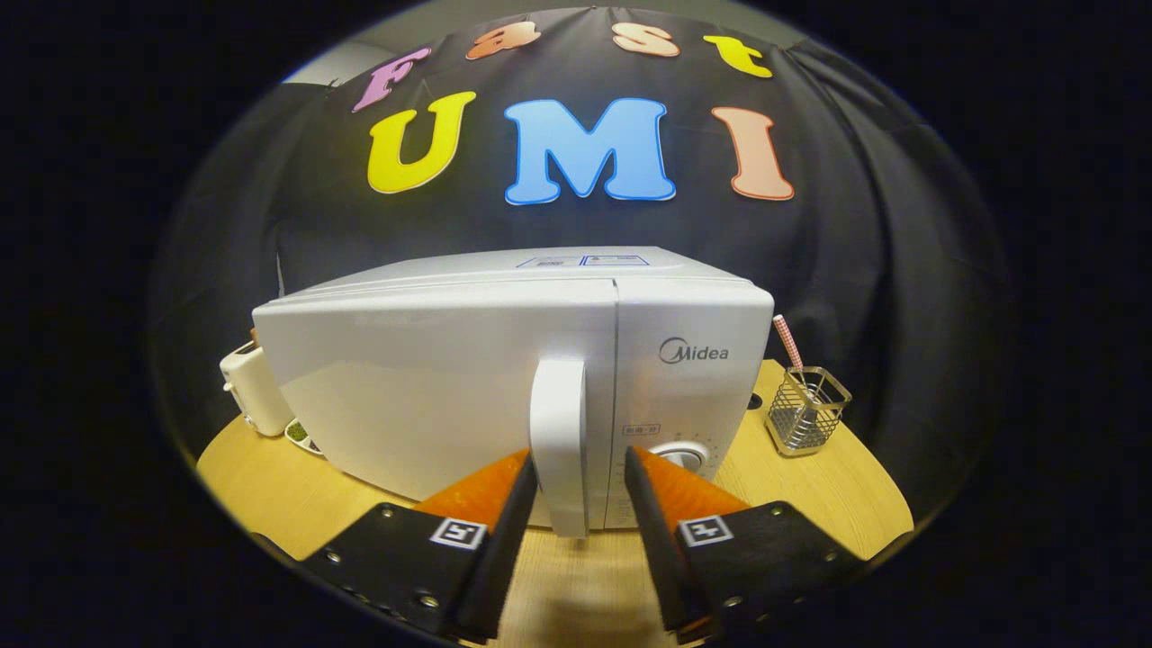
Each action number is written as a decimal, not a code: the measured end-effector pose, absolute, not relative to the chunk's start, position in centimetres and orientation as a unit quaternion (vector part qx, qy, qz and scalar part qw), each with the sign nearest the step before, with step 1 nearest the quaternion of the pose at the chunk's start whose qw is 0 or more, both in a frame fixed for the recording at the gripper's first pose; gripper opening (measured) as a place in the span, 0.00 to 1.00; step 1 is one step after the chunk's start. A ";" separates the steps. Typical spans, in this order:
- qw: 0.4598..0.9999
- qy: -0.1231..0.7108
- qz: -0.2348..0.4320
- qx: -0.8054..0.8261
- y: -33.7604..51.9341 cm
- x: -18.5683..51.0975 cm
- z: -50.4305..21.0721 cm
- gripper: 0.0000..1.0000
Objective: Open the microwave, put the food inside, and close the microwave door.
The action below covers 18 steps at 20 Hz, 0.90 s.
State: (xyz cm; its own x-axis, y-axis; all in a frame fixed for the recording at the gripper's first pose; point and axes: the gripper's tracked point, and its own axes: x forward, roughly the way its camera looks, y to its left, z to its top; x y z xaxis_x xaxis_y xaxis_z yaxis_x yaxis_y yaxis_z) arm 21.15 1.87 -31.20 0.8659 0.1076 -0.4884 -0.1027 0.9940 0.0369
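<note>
Straddling door handle (559, 441) of closed microwave (432, 378): gripper (580, 472), fingers held apart, nothing clamped, positioned for pulling door open

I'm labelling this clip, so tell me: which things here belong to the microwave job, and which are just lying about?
Job:
white microwave, door shut
its white vertical door handle, between the fingers
gripper, open, fingers either side of the handle

Lying about:
small white toaster, left of the microwave
wire mesh holder with a checked straw
wooden table
</note>
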 end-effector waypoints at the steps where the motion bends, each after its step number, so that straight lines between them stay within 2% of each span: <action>1: 0.964 0.262 0.052 0.007 1.8 21.2 -31.3 0.55; 2: 0.961 0.269 0.064 0.018 2.8 21.0 -31.9 0.55; 4: 0.962 0.266 0.051 -0.008 2.7 21.0 -31.8 0.29; 6: 0.963 0.266 0.047 -0.015 2.8 20.8 -31.7 0.20; 11: 0.959 0.275 0.060 -0.031 2.8 20.7 -31.6 0.20; 13: 0.960 0.271 0.055 -0.031 2.3 20.7 -31.0 0.10; 18: 0.960 0.276 0.047 -0.030 2.7 20.7 -31.6 0.10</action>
State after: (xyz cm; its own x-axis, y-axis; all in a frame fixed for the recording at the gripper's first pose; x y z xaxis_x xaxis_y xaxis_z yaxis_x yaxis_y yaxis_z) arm 20.69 2.70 -31.55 0.8437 0.0729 -0.5318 -0.1058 0.9939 -0.0316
